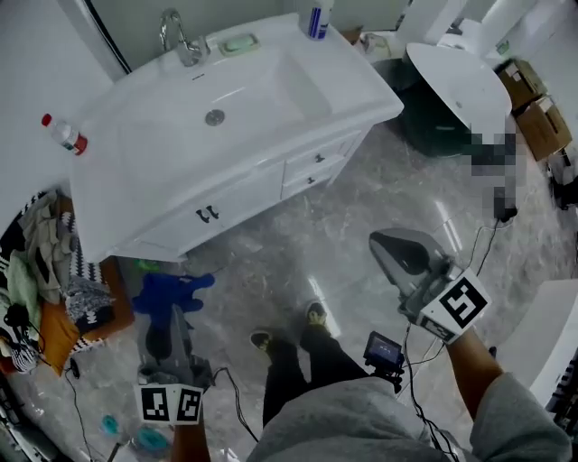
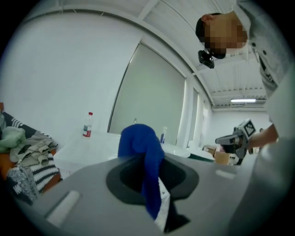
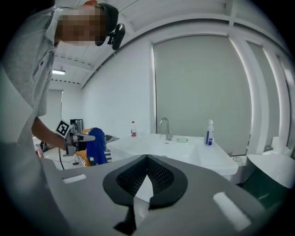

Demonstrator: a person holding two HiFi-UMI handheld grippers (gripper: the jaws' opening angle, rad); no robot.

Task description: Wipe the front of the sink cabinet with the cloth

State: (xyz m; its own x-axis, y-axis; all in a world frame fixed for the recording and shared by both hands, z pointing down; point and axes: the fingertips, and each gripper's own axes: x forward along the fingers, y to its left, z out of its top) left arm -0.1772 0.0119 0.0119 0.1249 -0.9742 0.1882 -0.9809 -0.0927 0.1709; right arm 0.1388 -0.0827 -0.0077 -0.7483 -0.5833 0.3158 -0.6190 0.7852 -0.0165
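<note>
The white sink cabinet (image 1: 239, 194) stands ahead of me, with two door handles (image 1: 208, 214) and drawers (image 1: 316, 164) on its front. My left gripper (image 1: 170, 318) is low at the left, short of the cabinet and shut on a blue cloth (image 1: 172, 293). In the left gripper view the cloth (image 2: 144, 159) hangs bunched over the shut jaws. My right gripper (image 1: 379, 244) hovers over the floor at the right, shut with nothing in it; its pads (image 3: 138, 173) meet at the tip. From the right gripper view, the left gripper (image 3: 76, 137) and cloth (image 3: 97, 146) show at the far left.
On the counter are a faucet (image 1: 181, 38), a green soap dish (image 1: 240, 42), a blue-and-white bottle (image 1: 316, 18) and a red-capped bottle (image 1: 65, 134). A pile of clothes (image 1: 41, 271) lies left of the cabinet. A dark bin (image 1: 442, 122) and cardboard boxes (image 1: 537, 113) stand at the right.
</note>
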